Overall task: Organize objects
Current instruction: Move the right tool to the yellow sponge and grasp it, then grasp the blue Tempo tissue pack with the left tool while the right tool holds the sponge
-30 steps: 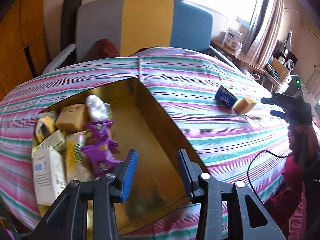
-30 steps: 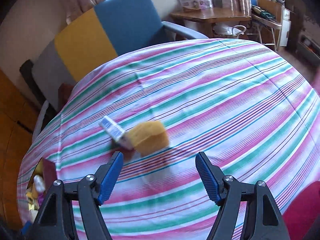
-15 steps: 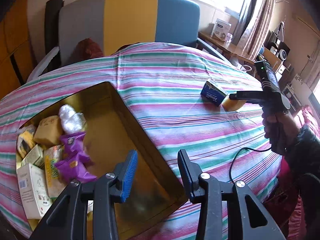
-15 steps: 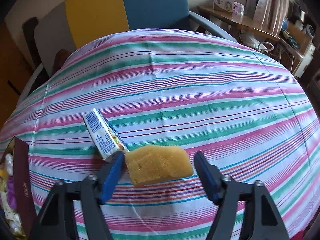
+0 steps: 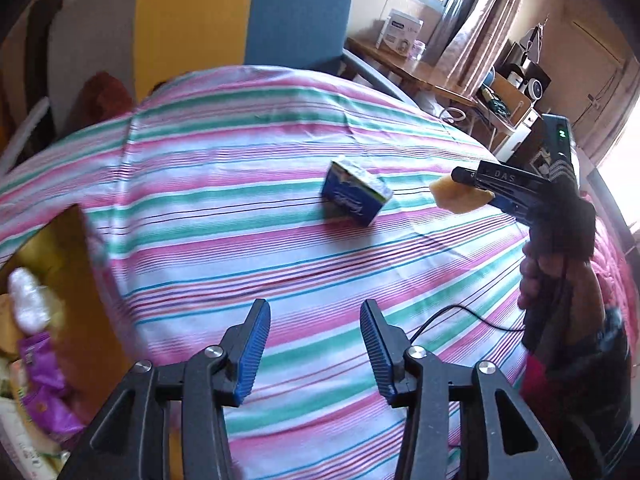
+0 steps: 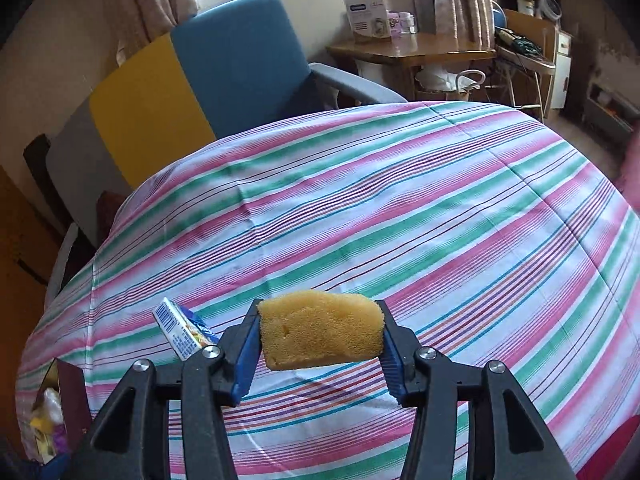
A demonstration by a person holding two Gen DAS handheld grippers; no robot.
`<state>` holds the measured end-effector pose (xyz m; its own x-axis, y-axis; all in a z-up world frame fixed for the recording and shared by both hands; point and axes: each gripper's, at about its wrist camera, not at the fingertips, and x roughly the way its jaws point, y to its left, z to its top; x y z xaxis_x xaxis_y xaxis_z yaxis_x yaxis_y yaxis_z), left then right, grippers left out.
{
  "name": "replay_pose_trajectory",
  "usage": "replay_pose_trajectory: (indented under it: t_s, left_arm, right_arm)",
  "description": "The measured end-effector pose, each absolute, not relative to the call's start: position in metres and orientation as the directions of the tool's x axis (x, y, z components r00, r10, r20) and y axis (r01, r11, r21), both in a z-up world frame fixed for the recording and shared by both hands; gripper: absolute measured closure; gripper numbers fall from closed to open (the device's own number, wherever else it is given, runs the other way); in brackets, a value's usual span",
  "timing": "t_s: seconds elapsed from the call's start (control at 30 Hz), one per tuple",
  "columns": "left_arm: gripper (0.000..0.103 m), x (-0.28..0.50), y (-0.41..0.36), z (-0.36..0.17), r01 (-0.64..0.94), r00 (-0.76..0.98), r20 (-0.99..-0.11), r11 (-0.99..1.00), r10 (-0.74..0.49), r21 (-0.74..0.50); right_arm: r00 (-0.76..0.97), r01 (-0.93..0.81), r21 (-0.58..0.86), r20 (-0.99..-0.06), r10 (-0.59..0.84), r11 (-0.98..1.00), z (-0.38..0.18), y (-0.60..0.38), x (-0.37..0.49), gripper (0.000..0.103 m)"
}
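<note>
A: Changed on the right? Right gripper clamped on the sponge, pads pressing both ends. A second back, jaws wide and sponge lying on the cloth ahead of them; half a second back, jaws astride it, nearly touching. Now lifted clear of the cloth, judging by the left view, with the sponge hanging from the fingertips above the stripes.

B: And the left? Left gripper empty, jaws just widened, nothing between the pads but striped cloth. Earlier poised over the tray with its packets; now swung away toward the middle, tray pushed off to the left edge of the view.

A: Aimed at what? Probably the carton, lying on the cloth ahead of the left jaws, well apart from them, just beside the raised sponge and not touching it.

B: Meaning for the task? Sponge picked, carry to the tray likely next. Carton looks like the last loose thing on the cloth, so left hand apparently going for it.

A: Risks? Sponge soft, squeezed only at the ends, so could sag or slip in a quick swing. Also both hands crossing over the same patch of cloth.
</note>
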<state>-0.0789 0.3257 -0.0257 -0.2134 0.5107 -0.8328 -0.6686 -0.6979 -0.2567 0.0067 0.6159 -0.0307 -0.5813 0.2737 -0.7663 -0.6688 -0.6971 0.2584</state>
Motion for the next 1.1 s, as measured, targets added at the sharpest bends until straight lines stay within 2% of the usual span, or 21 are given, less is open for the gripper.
replay_pose_trajectory:
  t_s: [0.17, 0.3, 0.5, 0.63, 0.67, 0.73, 0.77, 0.8, 1.1]
  left_arm:
    - [0.046, -0.105, 0.375, -0.039, -0.630, -0.142, -0.837, -0.700, 0.529, -0.336]
    - [0.036, -0.126, 0.412, -0.046, -0.596, -0.130, -0.834, -0.714, 0.537, -0.367]
    - [0.035, -0.160, 0.456, -0.067, -0.504, -0.110, -0.845, -0.762, 0.523, -0.406]
    - [0.035, -0.176, 0.476, -0.083, -0.474, -0.115, -0.870, -0.796, 0.480, -0.376]
    - [0.037, -0.178, 0.479, -0.088, -0.468, -0.111, -0.877, -0.803, 0.468, -0.369]
    - [0.053, -0.179, 0.479, -0.097, -0.467, -0.089, -0.885, -0.804, 0.458, -0.369]
    - [0.067, -0.177, 0.476, -0.099, -0.474, -0.090, -0.882, -0.799, 0.463, -0.371]
    - [0.072, -0.175, 0.473, -0.098, -0.490, -0.090, -0.878, -0.788, 0.471, -0.372]
    - [0.077, -0.125, 0.407, -0.075, -0.609, -0.141, -0.865, -0.731, 0.482, -0.308]
  right_arm:
    - [-0.586, -0.659, 0.261, -0.766, 0.265, -0.705, -0.029, 0.614, 0.006, 0.050]
    - [-0.595, -0.650, 0.282, -0.766, 0.243, -0.705, -0.030, 0.615, 0.006, 0.050]
    - [-0.620, -0.644, 0.327, -0.753, 0.222, -0.692, -0.027, 0.621, 0.011, 0.049]
    - [-0.629, -0.638, 0.343, -0.749, 0.209, -0.690, -0.027, 0.621, 0.011, 0.049]
    - [-0.629, -0.636, 0.342, -0.750, 0.207, -0.692, -0.027, 0.621, 0.010, 0.049]
    - [-0.629, -0.631, 0.341, -0.751, 0.202, -0.697, -0.028, 0.620, 0.009, 0.049]
    - [-0.629, -0.627, 0.340, -0.752, 0.198, -0.701, -0.028, 0.619, 0.008, 0.049]
    - [-0.628, -0.624, 0.338, -0.754, 0.194, -0.705, -0.029, 0.618, 0.007, 0.049]
    - [-0.574, -0.532, 0.283, -0.813, 0.095, -0.798, -0.047, 0.595, -0.018, 0.049]
